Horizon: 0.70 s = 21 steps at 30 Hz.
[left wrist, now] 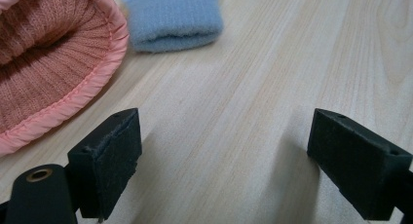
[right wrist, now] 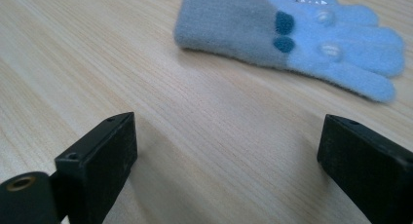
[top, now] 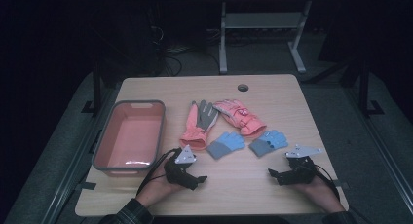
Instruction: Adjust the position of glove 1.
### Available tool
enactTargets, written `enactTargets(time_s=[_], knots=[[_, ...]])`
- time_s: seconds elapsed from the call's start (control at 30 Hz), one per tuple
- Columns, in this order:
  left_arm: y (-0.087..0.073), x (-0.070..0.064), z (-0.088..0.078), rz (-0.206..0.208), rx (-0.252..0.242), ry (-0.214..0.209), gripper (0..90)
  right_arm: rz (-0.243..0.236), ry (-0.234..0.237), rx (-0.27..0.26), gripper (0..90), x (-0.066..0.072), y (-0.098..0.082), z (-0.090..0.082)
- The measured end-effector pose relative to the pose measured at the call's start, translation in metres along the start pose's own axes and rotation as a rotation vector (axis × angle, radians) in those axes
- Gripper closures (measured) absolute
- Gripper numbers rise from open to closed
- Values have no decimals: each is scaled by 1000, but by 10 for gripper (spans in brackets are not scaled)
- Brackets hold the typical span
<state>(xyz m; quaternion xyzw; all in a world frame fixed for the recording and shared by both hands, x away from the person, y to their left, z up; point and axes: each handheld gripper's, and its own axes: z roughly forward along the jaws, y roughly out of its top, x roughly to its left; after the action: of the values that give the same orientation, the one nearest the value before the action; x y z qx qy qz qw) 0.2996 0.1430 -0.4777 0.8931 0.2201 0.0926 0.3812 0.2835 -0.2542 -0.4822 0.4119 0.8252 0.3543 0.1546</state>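
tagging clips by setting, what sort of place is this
Probably a lab or workshop set up for recording, not a home: a bare wooden table on dark carpet, another metal-legged bench behind it, and cables lying on the floor.

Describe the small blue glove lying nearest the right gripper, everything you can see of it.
The small blue glove is a fuzzy knitted child's glove, lying flat on the wooden table just ahead of the right gripper. Its cuff half is grey-blue, its finger half lighter blue. Two dark blue patches sit where the shades meet, and two small pale round spots lie further toward the fingers. Nothing grips it; the open jaws stand short of it. In the high view its fingers point away from the person.
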Motion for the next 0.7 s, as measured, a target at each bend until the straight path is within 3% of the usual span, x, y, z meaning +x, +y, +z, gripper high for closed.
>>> enactTargets(time_s=[0.27, 0.3, 0.4, 0.43, 0.53, 0.63, 0.67, 0.7], knots=[[3, -8, 4, -7, 0, 2, 112, -9, 10, 10, 69, 1, 1, -1], [3, -8, 4, -7, 1, -1, 113, -11, 9, 26, 127, 2, 3, -2], [3, -8, 3, -1, 2, 0, 114, -7, 9, 28, 158, 4, 6, -5], [2, -8, 2, 5, 0, -4, 114, 0, 12, 11, 236, 5, 10, -9], [2, -8, 2, 1, -2, -8, 114, -2, 5, -10, 313, 7, 13, -13], [1, -8, 2, 0, -2, -11, 114, 6, -9, -12, 503, 8, 18, -15], [1, -8, 2, 0, -2, -11, 114, 6, -9, -12, 503, 8, 18, -15], [1, -8, 1, 7, 3, -12, 115, 13, -10, -14, 599, 7, 19, -15]])
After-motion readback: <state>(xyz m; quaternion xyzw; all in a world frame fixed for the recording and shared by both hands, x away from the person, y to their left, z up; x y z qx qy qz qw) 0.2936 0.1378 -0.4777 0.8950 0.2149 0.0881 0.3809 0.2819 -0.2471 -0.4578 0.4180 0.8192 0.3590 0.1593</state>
